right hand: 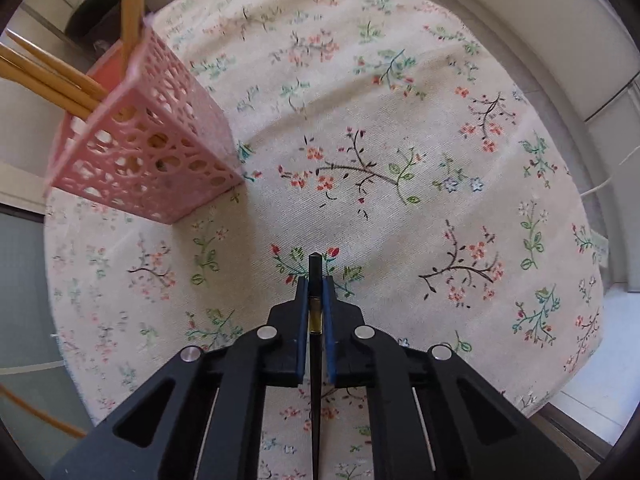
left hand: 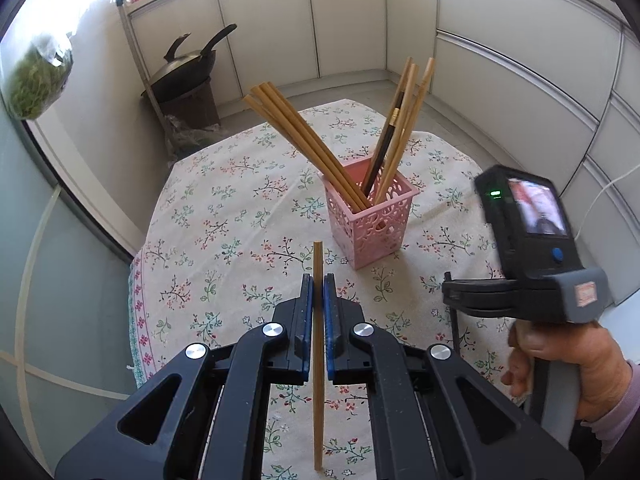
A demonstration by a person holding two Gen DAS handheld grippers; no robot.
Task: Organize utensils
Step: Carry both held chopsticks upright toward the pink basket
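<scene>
A pink lattice holder (left hand: pixel 370 222) stands on the floral tablecloth (left hand: pixel 224 216) with several wooden chopsticks (left hand: pixel 304 144) and one black chopstick (left hand: pixel 382 156) leaning in it. My left gripper (left hand: pixel 318 280) is shut on a wooden chopstick (left hand: pixel 318 360), held upright in front of the holder. My right gripper (right hand: pixel 315 280) is shut on a black chopstick (right hand: pixel 315 268) with a gold band, above the cloth (right hand: pixel 380 128); the holder (right hand: pixel 148 148) is to its upper left. The right gripper's body (left hand: pixel 532 248) shows at the right of the left wrist view.
The round table's edge (left hand: pixel 138 280) drops off at the left and far side. A black wok (left hand: pixel 180 72) sits on a stand by the white cabinets (left hand: pixel 360 20). A bag of greens (left hand: pixel 36 80) hangs at the left.
</scene>
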